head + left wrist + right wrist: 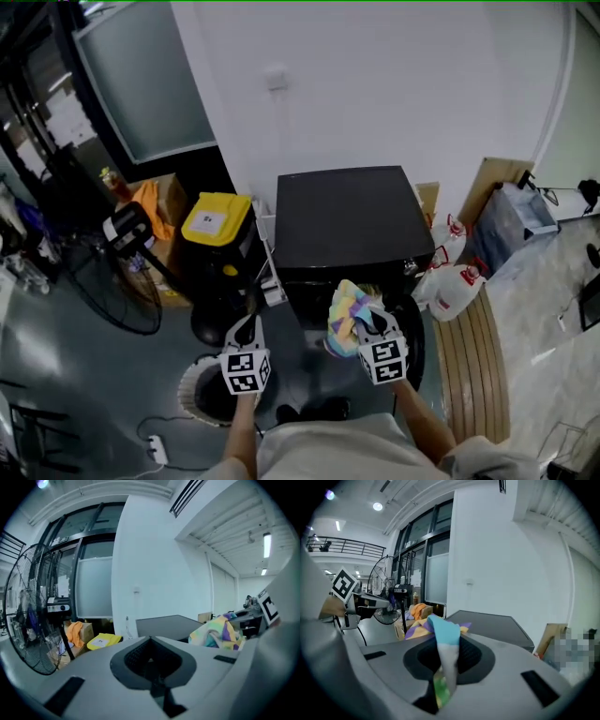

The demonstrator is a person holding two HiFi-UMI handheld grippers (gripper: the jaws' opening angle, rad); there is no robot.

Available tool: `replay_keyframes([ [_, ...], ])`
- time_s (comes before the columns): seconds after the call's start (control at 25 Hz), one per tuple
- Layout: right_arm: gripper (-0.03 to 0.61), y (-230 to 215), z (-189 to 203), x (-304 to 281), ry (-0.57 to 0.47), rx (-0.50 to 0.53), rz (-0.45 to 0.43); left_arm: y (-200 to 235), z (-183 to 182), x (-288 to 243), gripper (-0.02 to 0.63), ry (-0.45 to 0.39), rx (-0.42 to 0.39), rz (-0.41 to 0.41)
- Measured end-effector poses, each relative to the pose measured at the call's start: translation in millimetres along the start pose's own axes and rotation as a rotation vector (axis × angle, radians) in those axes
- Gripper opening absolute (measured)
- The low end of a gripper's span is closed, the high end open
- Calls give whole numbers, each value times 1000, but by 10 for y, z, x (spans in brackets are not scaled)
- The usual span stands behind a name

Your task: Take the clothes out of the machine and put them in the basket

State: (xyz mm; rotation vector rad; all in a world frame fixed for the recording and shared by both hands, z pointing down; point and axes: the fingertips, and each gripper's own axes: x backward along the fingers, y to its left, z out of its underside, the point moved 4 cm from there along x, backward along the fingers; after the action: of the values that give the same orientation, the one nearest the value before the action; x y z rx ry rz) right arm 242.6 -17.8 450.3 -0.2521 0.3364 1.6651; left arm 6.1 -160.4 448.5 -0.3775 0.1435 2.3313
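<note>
A black washing machine (347, 216) stands against the white wall. In front of it, my right gripper (370, 319) is shut on a bunched pastel cloth (347, 314) of yellow, blue and purple patches, held up in the air. In the right gripper view the cloth (443, 634) runs between the closed pads (468, 656). My left gripper (246, 330) hangs to the left at about the same height, shut and holding nothing. Below it on the floor stands a round white basket (199, 394), partly hidden by that gripper. The left gripper view shows the cloth (218, 631) to its right.
A yellow-lidded black bin (217, 220) stands left of the machine, with cardboard boxes (161, 202) and a standing fan (117, 286) further left. White detergent jugs (455, 286) and a slatted wooden bench (473, 366) are on the right. A power strip (157, 450) lies on the floor.
</note>
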Motion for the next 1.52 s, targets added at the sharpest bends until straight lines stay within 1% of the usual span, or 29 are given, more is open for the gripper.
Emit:
replay_keyframes([
  [0.16,64,347,-137,-115,-20,47,-80,288,62,336,18,-11,25,-76],
  [0.36,64,1084,-357,-302,-46,111,-212,783,192,859,18,-15,52,-195],
  [0.48,63,1653,-457,-409,-54,148,-294,1135,352,1257,18,-14,89,-262],
  [0.64,63,2568,-534,-519,-56,164,-406,1687,618,1959,18,0,130,-374],
  [0.84,64,3744,-495,-540,-53,180,-541,2374,1080,2930,18,17,200,-525],
  [0.96,64,4324,-423,-534,-42,195,-606,2685,1309,3378,18,19,231,-592],
  [1.08,64,4773,-331,-550,-23,205,-651,2888,1506,3677,18,28,253,-632],
  [1.24,64,5272,-130,-581,18,225,-701,3082,1789,3902,18,52,289,-657],
  [1.4,64,5586,141,-708,66,259,-736,3220,2022,3918,18,74,319,-659],
  [1.52,64,5733,416,-793,130,284,-749,3237,2185,3903,18,94,347,-651],
])
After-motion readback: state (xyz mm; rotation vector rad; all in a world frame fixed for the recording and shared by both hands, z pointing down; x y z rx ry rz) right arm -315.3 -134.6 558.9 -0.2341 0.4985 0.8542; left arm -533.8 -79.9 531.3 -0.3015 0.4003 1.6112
